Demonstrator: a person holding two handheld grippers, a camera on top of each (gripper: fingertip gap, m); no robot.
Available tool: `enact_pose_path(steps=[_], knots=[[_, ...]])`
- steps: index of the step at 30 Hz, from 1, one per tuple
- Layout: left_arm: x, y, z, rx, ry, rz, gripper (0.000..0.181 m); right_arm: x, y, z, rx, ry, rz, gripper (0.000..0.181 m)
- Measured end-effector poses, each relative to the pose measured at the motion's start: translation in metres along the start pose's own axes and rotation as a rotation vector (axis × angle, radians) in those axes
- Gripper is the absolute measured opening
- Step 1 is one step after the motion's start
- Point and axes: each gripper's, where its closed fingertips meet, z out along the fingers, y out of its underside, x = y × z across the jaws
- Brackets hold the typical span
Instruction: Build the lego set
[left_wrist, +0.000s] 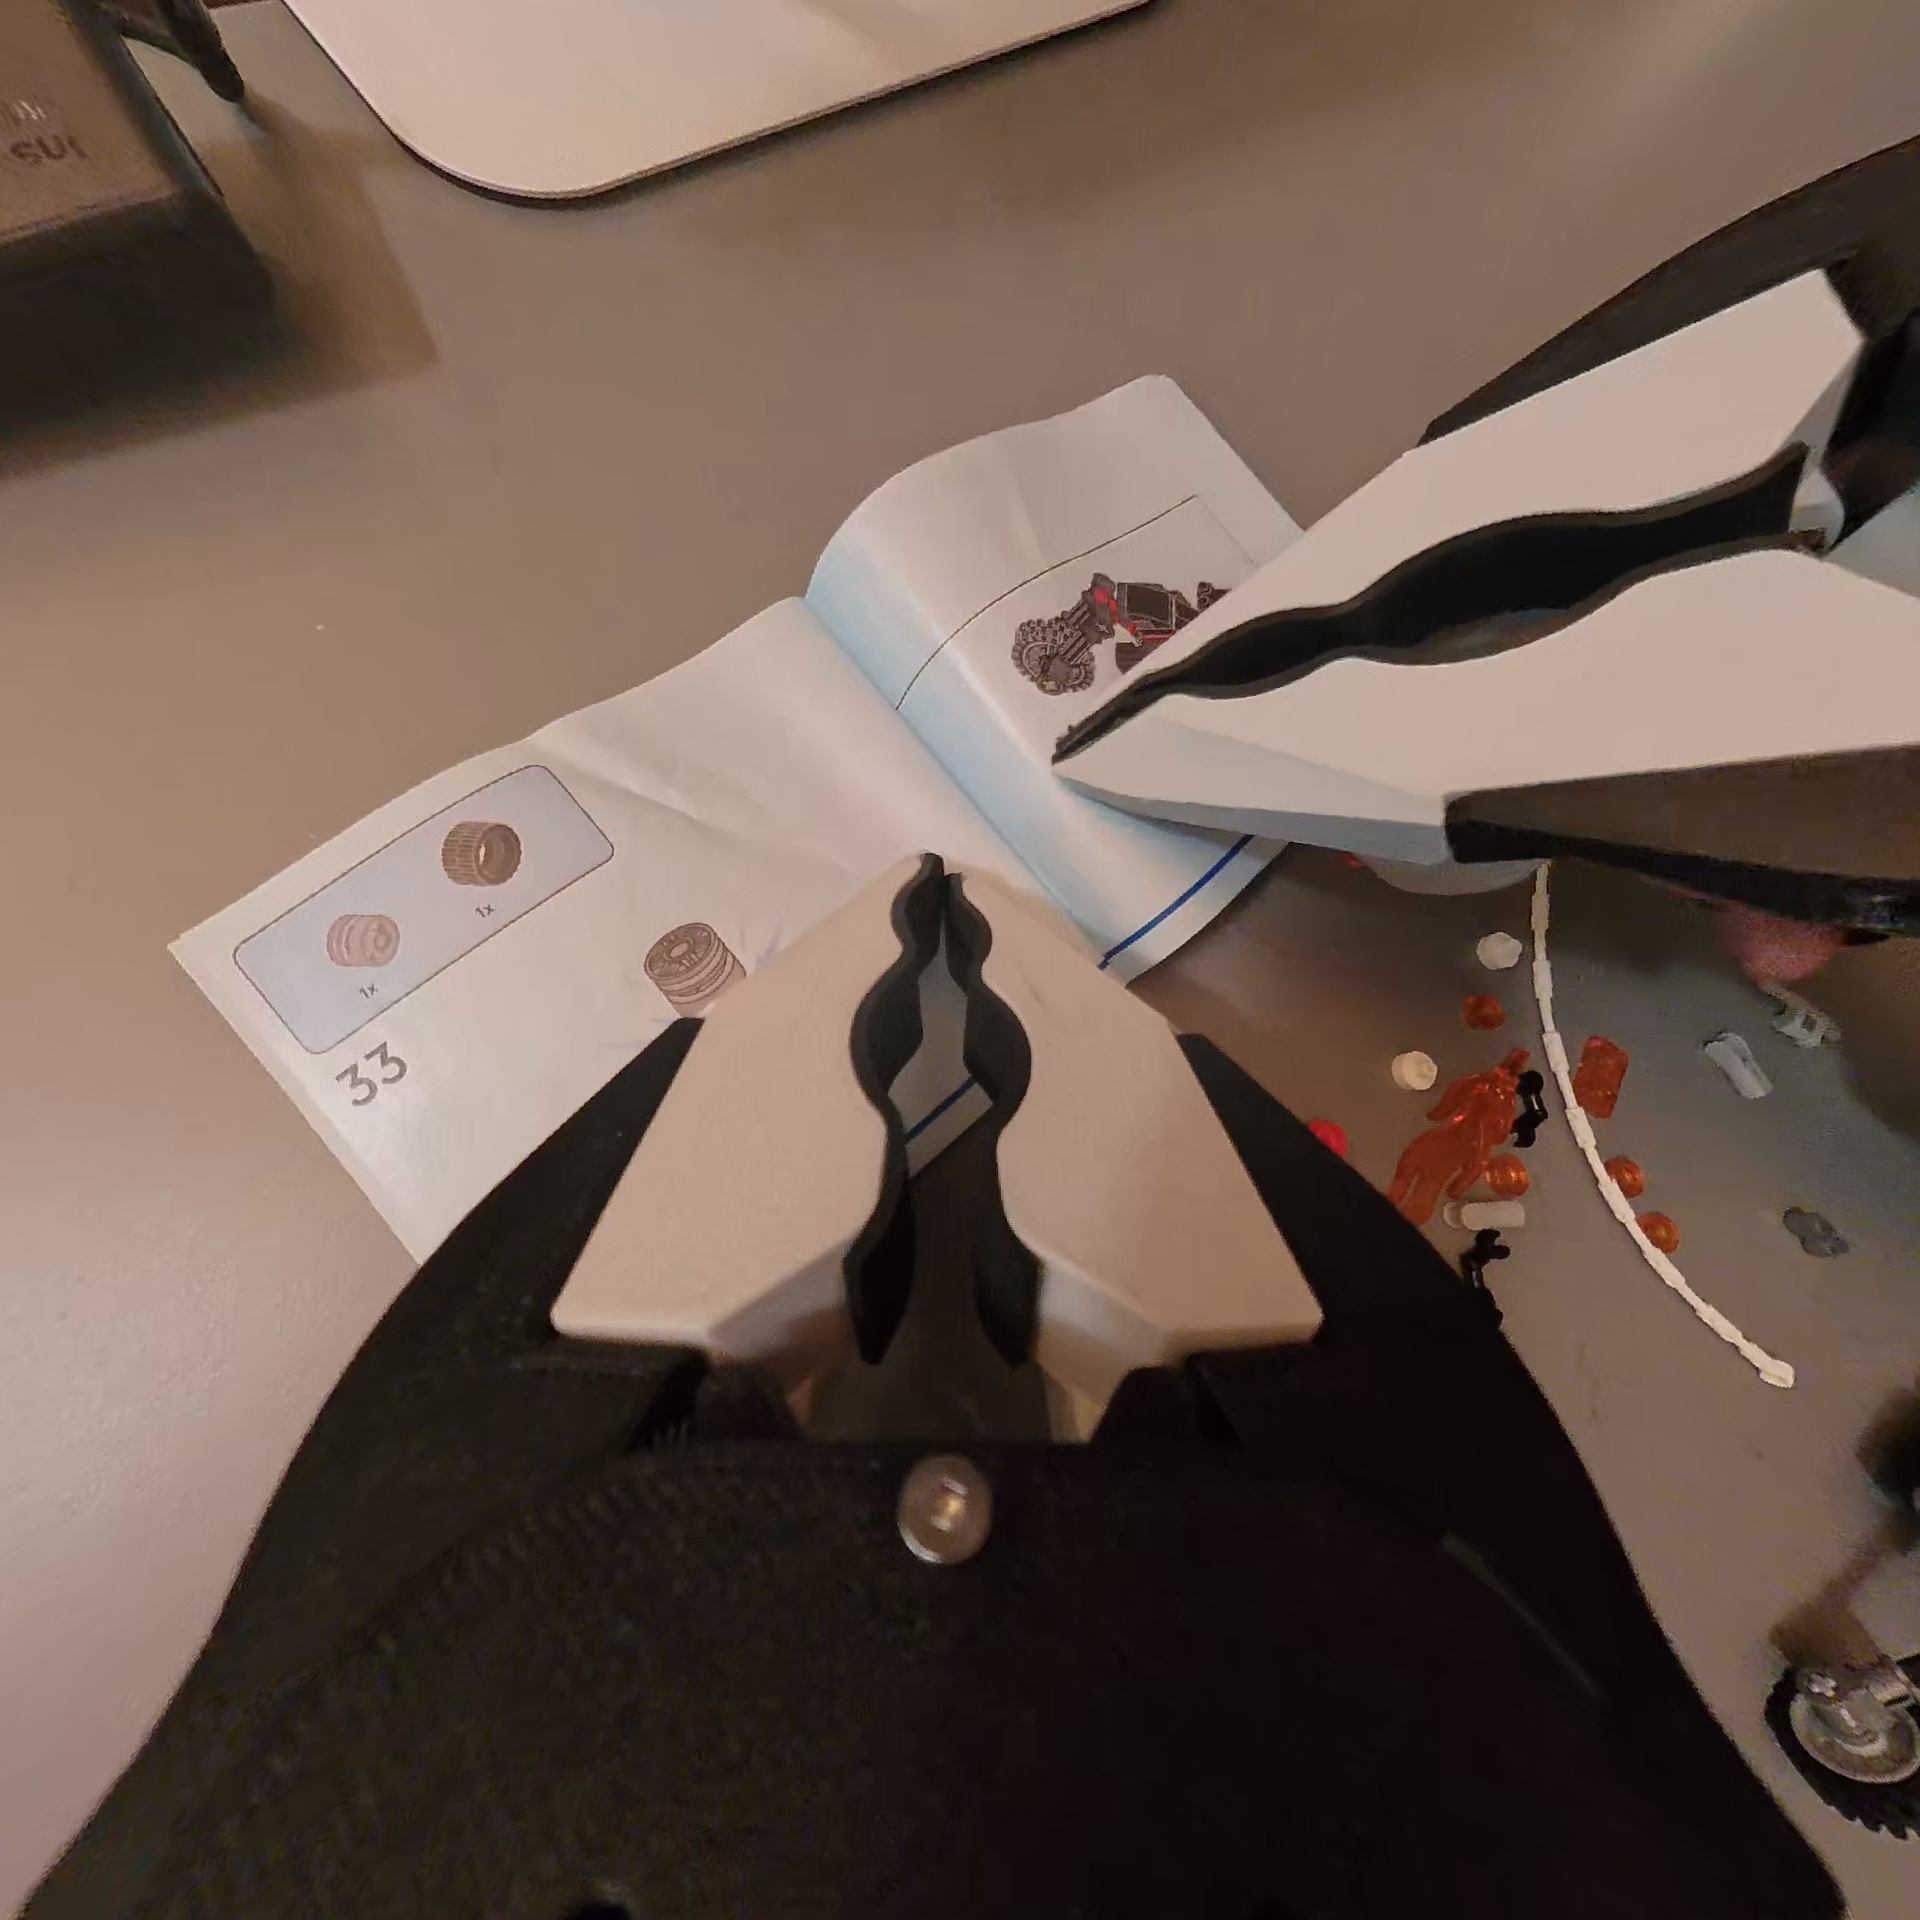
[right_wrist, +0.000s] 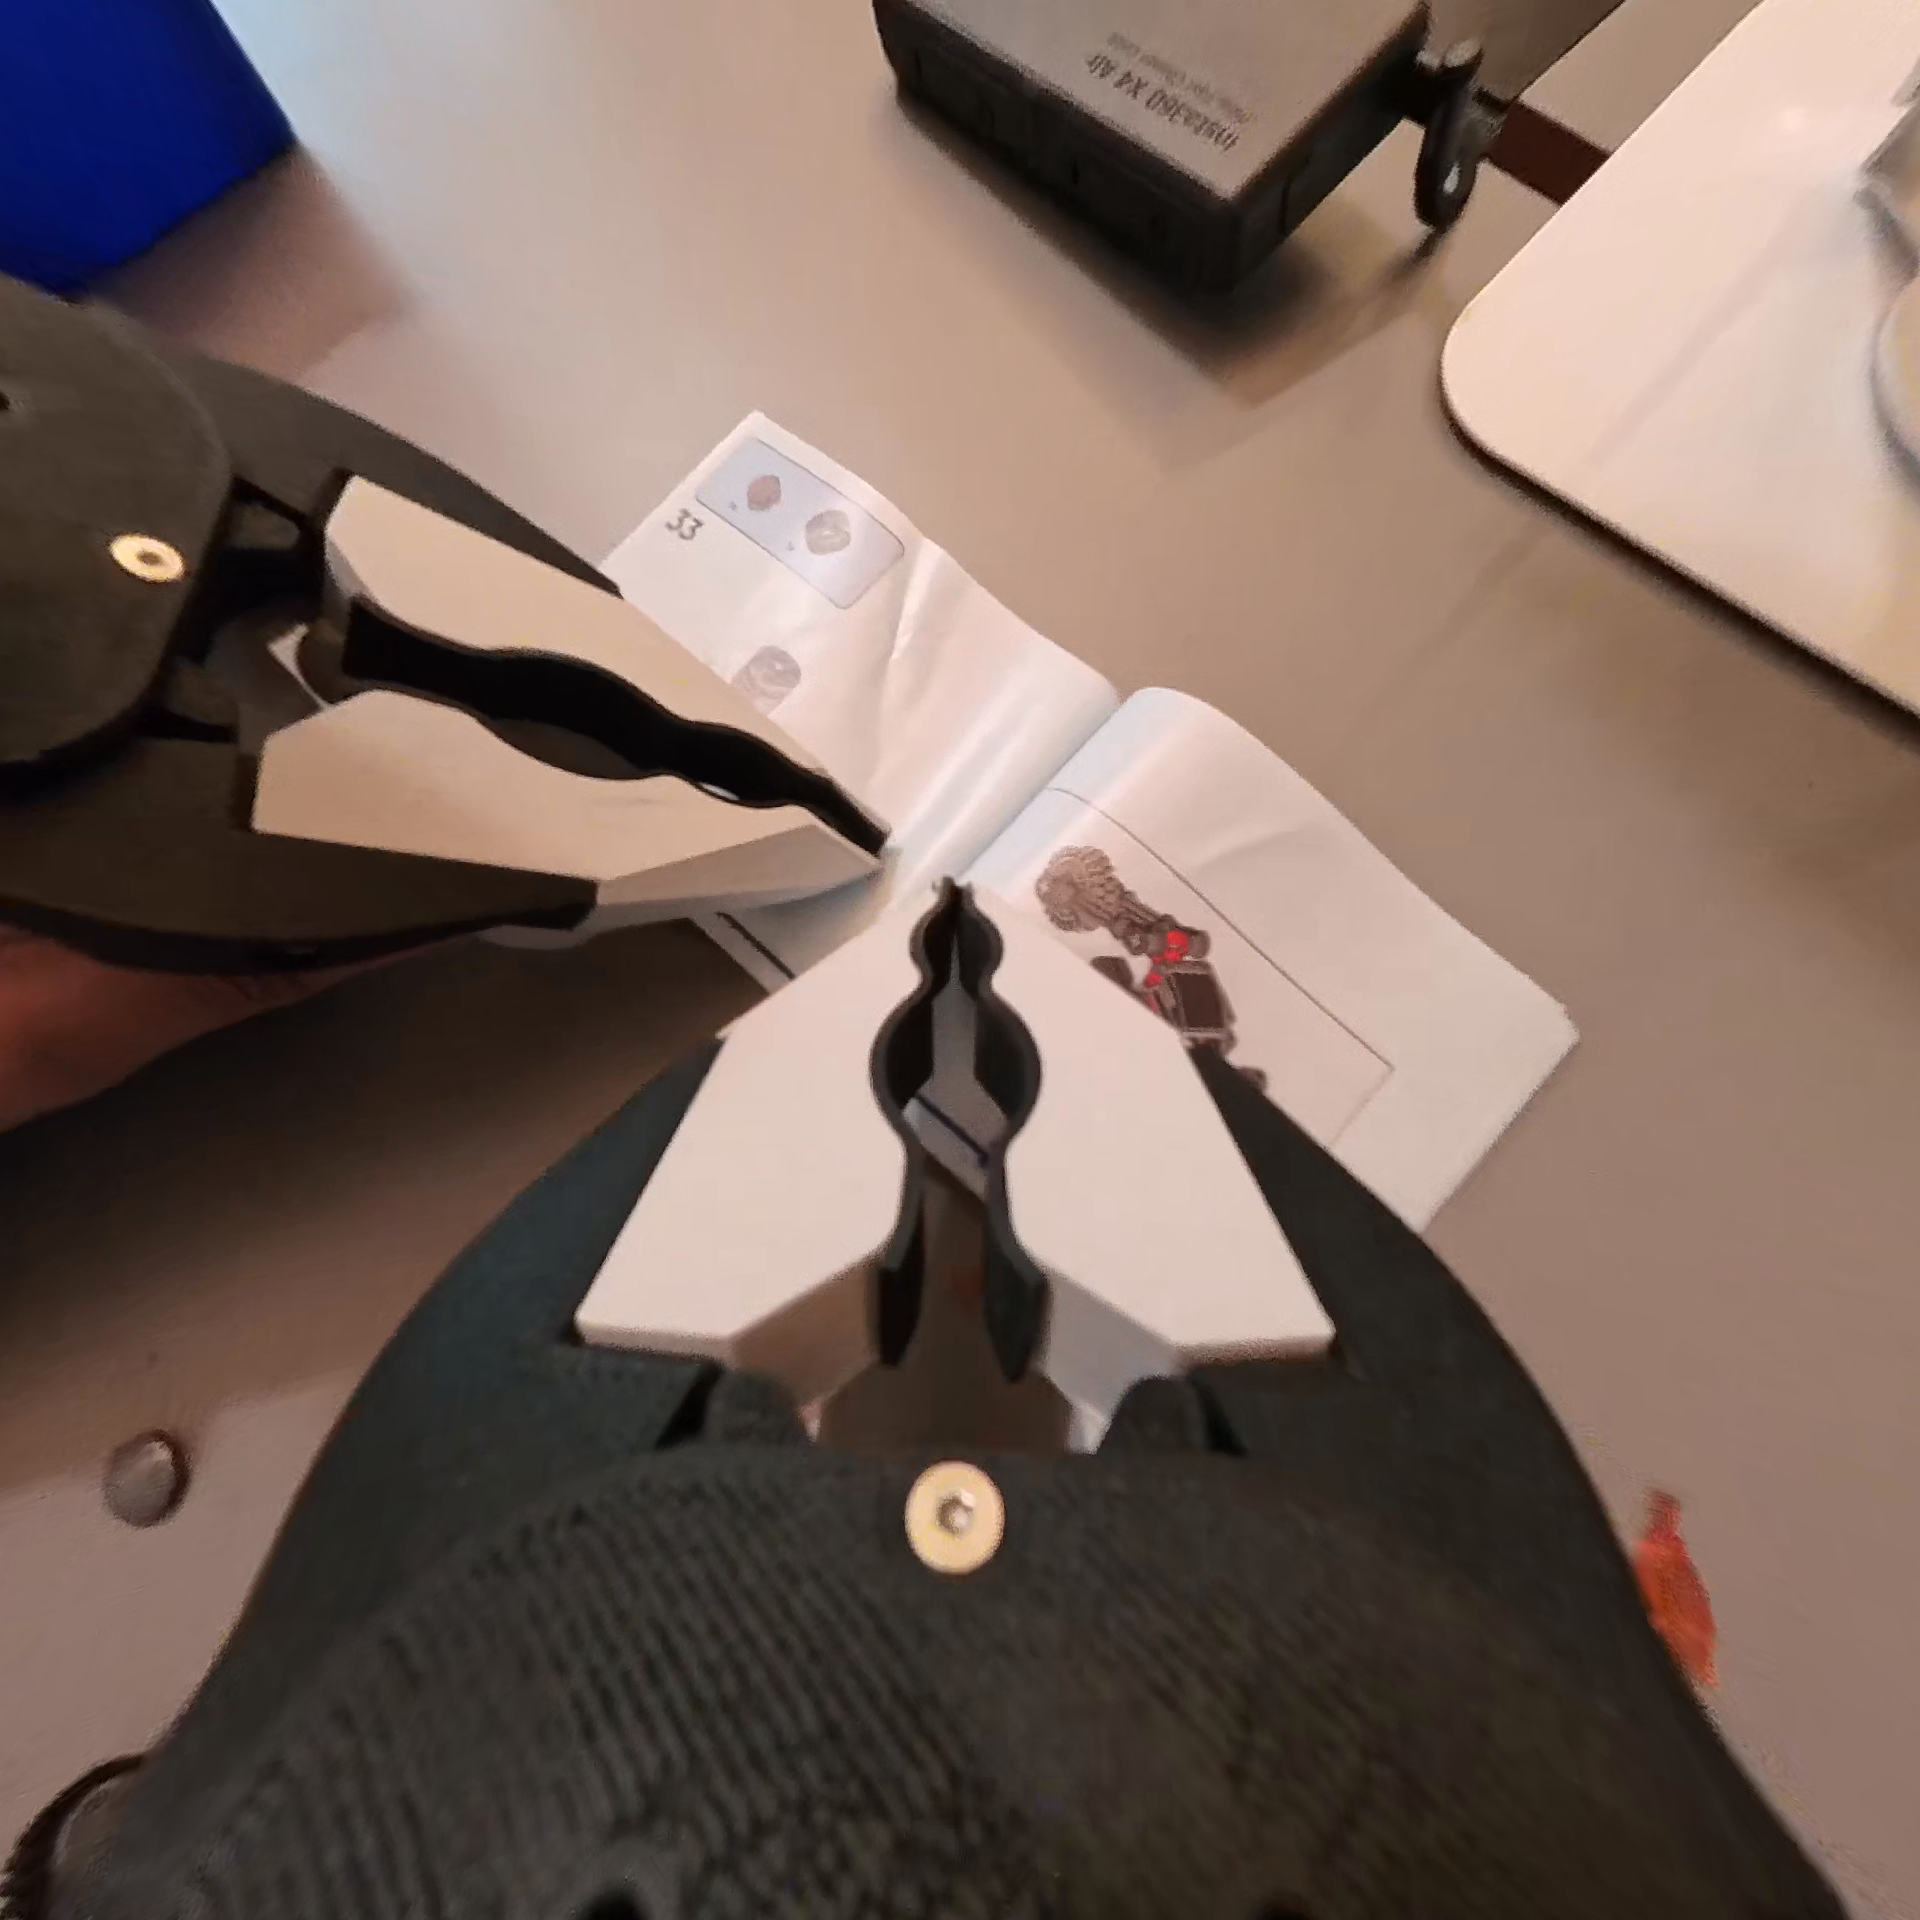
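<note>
Presently both grippers' fingers are closed with nothing between them: left gripper (left_wrist: 943, 868) and right gripper (right_wrist: 951, 891), tips over the open instruction booklet (left_wrist: 727, 769) on the table (left_wrist: 644, 436). Loose lego pieces (left_wrist: 1496, 1132) lie right of the left fingers.

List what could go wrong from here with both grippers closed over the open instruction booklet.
1. The left gripper and right gripper meet tip to tip over the thin white paper instruction booklet; dragging could crease or tear a page.
2. The small translucent orange Lego pieces lie loose right beside the booklet; shifting it may scatter them.
3. The curved right page may flip and hide the step.
</note>
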Motion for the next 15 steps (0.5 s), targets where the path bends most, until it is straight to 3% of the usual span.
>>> enact_pose_path(steps=[3, 6, 8, 11, 15], knots=[[0.000, 0.000, 0.000, 0.000, -0.001, 0.001, 0.000, 0.001, 0.001, 0.001, -0.011, -0.024, 0.029, 0.000], [0.000, 0.000, 0.000, -0.001, 0.002, -0.002, 0.000, 0.029, 0.000, -0.011, 0.010, 0.114, 0.011, 0.013], [0.000, 0.000, 0.000, -0.001, 0.004, -0.004, 0.000, 0.050, 0.002, -0.020, 0.014, 0.183, 0.029, 0.045], [0.000, 0.000, 0.000, -0.001, 0.000, 0.001, 0.000, 0.058, 0.004, -0.018, 0.025, 0.128, 0.087, 0.094], [0.000, 0.000, 0.000, -0.001, 0.001, 0.000, 0.000, 0.049, 0.013, -0.002, -0.028, 0.015, 0.154, 0.102]])
